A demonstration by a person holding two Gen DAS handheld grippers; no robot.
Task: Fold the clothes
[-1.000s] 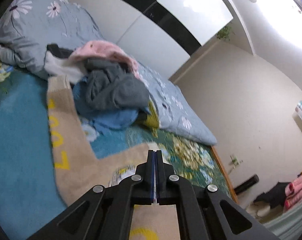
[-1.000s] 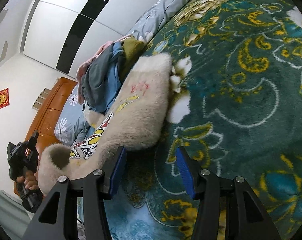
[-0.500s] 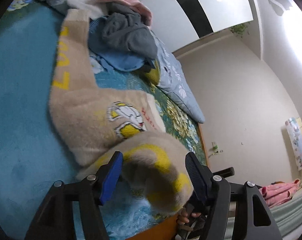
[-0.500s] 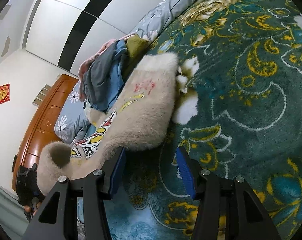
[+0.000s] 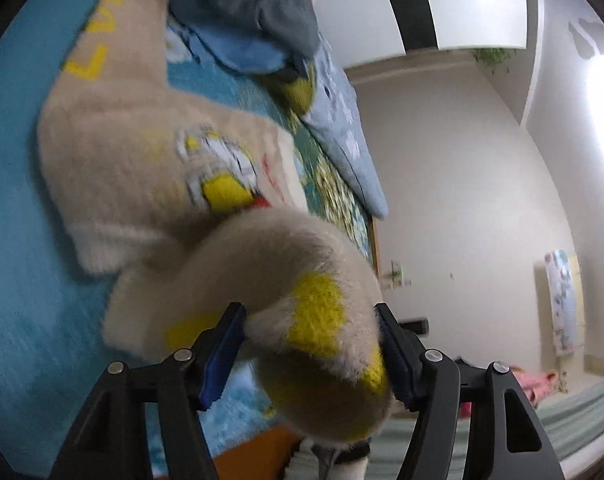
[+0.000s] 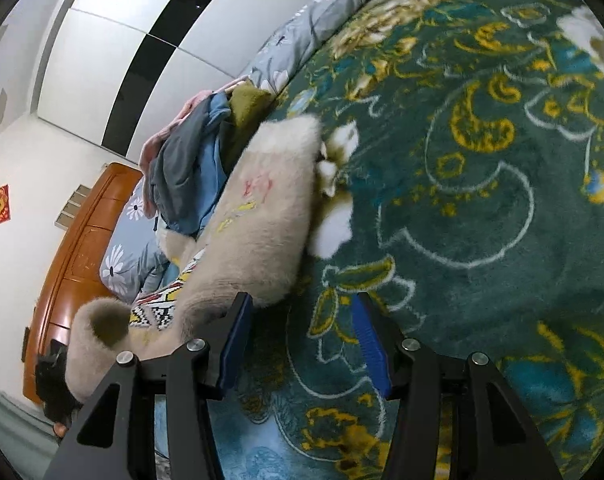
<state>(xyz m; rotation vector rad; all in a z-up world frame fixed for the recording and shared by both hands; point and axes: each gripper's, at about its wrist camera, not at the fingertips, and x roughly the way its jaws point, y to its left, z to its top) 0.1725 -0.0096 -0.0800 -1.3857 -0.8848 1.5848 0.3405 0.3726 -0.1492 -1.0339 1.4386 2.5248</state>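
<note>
A fuzzy beige sweater point(image 5: 149, 168) with yellow letters and a cartoon print lies spread on the bed. One sleeve point(image 5: 314, 320) curls up toward my left gripper point(image 5: 310, 344), whose jaws stand wide open around its yellow-patched end. In the right wrist view the same sweater point(image 6: 261, 216) lies left of my right gripper point(image 6: 302, 340), which is open and empty over the green floral blanket point(image 6: 482, 200), its left finger beside the sweater's edge.
A heap of grey, blue, pink and olive clothes point(image 5: 253, 12) sits behind the sweater, also in the right wrist view point(image 6: 189, 160). A grey daisy-print quilt point(image 5: 342, 120) runs along the bed's far side. The wooden headboard point(image 6: 77, 240) shows at left.
My left gripper went from shut to wide open and swung over the sweater; the sleeve end now sits between its jaws. The right gripper has barely moved and stays open.
</note>
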